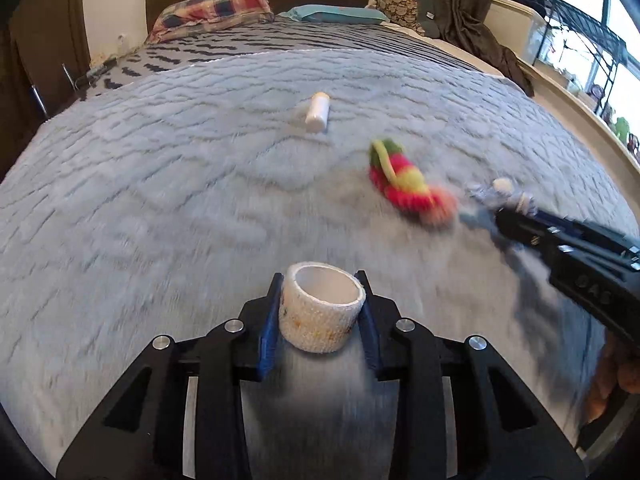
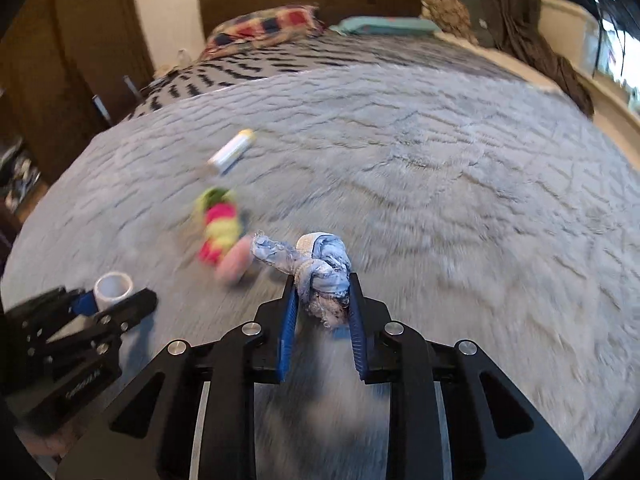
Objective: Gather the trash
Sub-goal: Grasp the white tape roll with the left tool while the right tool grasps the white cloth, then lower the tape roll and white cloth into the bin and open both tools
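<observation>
My left gripper (image 1: 320,304) is shut on a white tape roll (image 1: 322,306) and holds it above the grey fluffy blanket (image 1: 160,200); the roll also shows in the right wrist view (image 2: 113,289) in the left gripper (image 2: 108,296). My right gripper (image 2: 323,300) is shut on a knotted blue-white rag (image 2: 320,270), also visible in the left wrist view (image 1: 500,196) at the right gripper (image 1: 504,216). A pink, yellow and green knitted sock (image 1: 404,184) (image 2: 218,232) lies between them. A white tube (image 1: 318,112) (image 2: 232,152) lies farther up the bed.
The bed has a striped cover (image 1: 260,44), a plaid pillow (image 1: 212,12) and a teal pillow (image 1: 340,14) at the dark headboard. Dark clothes (image 1: 472,20) hang at the far right by a window shelf. A brown wardrobe (image 2: 80,60) stands to the left.
</observation>
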### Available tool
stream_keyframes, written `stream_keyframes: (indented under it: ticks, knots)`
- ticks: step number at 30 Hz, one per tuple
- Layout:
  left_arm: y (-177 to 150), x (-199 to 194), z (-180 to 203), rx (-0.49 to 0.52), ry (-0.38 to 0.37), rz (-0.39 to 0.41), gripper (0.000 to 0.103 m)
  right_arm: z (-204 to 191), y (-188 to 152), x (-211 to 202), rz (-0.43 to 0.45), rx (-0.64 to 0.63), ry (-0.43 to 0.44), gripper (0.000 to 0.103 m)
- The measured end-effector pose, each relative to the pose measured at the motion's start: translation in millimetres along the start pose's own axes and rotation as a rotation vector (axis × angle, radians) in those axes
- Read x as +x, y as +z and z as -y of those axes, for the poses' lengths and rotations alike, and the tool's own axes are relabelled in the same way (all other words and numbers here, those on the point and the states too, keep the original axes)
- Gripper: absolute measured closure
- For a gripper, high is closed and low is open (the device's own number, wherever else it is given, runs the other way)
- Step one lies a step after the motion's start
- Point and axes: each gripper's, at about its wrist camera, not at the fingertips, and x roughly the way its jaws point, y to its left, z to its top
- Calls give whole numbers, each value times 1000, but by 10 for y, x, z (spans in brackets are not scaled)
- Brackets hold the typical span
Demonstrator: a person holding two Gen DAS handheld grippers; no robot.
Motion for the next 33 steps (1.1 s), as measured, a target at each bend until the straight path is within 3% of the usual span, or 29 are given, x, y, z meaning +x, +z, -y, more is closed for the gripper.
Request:
stream_keyframes:
  ticks: [6,14,19,24,33]
  knots:
    - [-495,-386,57,6,-3,32,70,-100,-495,-429,30,-33,11,78]
    - [-1164,-974,251,41,-25,103,71,-206,-1135,-1113,135,-42,85,78]
    - [-1666,-1269,449,85,-42,122,71,-219,-1562,-1299,122,4,150,78]
    - [-2125,-1314,522,67,-54,88,70,-274,-2031,-1300,68,6,133,78]
    - [-2778,-926,509,16,-80,-88,70,-244,-2685,-931,-110,22,108,78]
